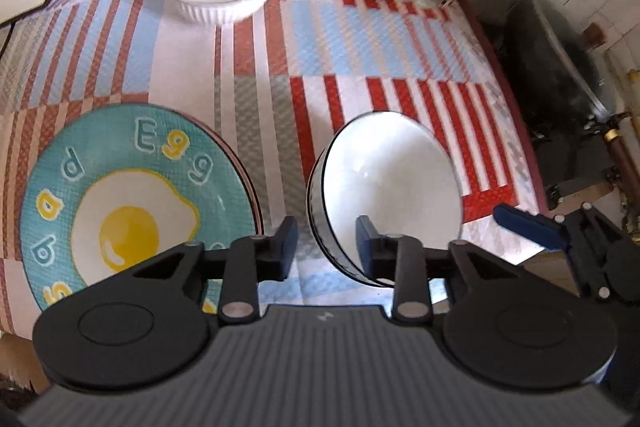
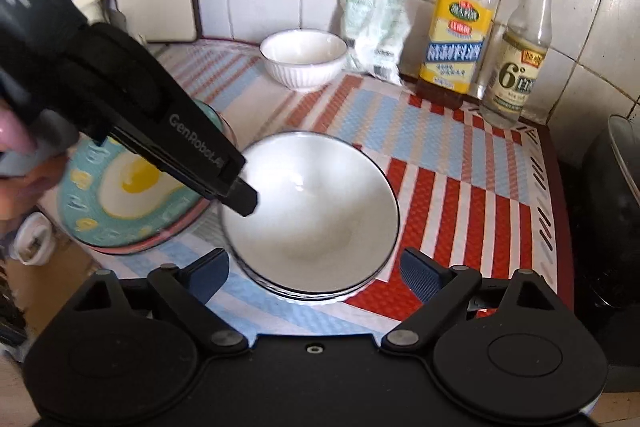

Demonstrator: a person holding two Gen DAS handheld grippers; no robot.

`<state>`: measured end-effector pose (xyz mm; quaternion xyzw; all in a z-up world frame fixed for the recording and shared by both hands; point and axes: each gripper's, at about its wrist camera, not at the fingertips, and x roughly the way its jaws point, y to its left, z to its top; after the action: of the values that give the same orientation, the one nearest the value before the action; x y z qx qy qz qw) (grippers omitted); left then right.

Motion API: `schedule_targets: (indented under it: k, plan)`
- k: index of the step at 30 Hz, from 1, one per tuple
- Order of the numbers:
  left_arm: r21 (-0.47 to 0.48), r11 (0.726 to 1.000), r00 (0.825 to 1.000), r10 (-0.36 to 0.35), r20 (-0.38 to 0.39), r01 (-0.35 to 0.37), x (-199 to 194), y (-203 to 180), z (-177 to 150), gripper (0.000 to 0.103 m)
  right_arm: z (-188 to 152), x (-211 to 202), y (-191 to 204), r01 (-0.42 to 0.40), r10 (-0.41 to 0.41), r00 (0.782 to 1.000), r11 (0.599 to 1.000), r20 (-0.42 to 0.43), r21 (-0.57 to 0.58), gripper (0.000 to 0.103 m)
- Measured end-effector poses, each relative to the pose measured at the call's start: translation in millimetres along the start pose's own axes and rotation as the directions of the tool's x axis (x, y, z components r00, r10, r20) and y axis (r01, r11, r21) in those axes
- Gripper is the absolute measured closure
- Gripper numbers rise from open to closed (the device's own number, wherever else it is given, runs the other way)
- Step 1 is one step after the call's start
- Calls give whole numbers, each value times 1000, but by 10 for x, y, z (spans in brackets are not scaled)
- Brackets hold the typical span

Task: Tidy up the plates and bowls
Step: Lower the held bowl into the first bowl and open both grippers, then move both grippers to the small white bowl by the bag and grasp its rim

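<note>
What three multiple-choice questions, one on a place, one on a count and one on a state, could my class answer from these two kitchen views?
1. Where is the ribbed white bowl?
A. on the egg plate
B. at the back of the mat, beside the bag
C. on the floor

2. How many bottles stand at the back?
A. two
B. four
C. none

3. How is the right gripper?
A. shut on a spoon
B. shut on a bottle
C. open

Key: B, it sits at the mat's far edge next to the bag; A, a yellow-labelled one and a smaller one; C, its fingers stand wide apart, either side of the black-rimmed bowl.
</note>
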<state>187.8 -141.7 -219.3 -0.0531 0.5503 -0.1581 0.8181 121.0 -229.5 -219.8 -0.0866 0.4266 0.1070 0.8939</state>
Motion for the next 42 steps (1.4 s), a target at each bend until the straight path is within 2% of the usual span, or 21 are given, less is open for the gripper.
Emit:
schedule_targets:
  k: [8, 10, 12, 20, 23, 28, 36, 42]
  plan:
    - [92, 994, 995, -61, 84, 54, -592, 146, 142, 67, 186, -331, 179, -52, 56, 994, 997, 98, -48, 9]
    - [132, 990, 991, -66, 117, 50, -754, 204, 195, 62, 273, -375, 230, -61, 66, 990, 997, 128, -42, 9]
    - [172, 984, 988, -65, 140, 41, -891, 274, 264, 62, 376, -401, 295, -67, 73, 985, 997, 155, -39, 9]
    - [256, 966, 986, -86, 144, 47, -1109, 712, 622, 62, 823, -319, 611, 0, 2, 978, 1000, 208, -9, 9]
    - [268, 962, 987, -92, 130, 54, -1091, 899, 768, 62, 987, -234, 726, -9, 10, 978, 1000, 206, -7, 8]
    - [299, 953, 989, -91, 114, 53, -951, 1170, 1026, 62, 1222, 64, 871, 15, -20, 982, 999, 190, 29, 8]
    - [297, 950, 990, -123, 73, 96, -487, 1498, 1450, 62, 1537, 603, 858, 57, -85, 983, 984, 161, 170, 8]
    - [247, 960, 988, -149, 51, 132, -15, 1669, 1766, 64, 1694, 1040, 813, 129, -161, 980, 961, 115, 245, 8]
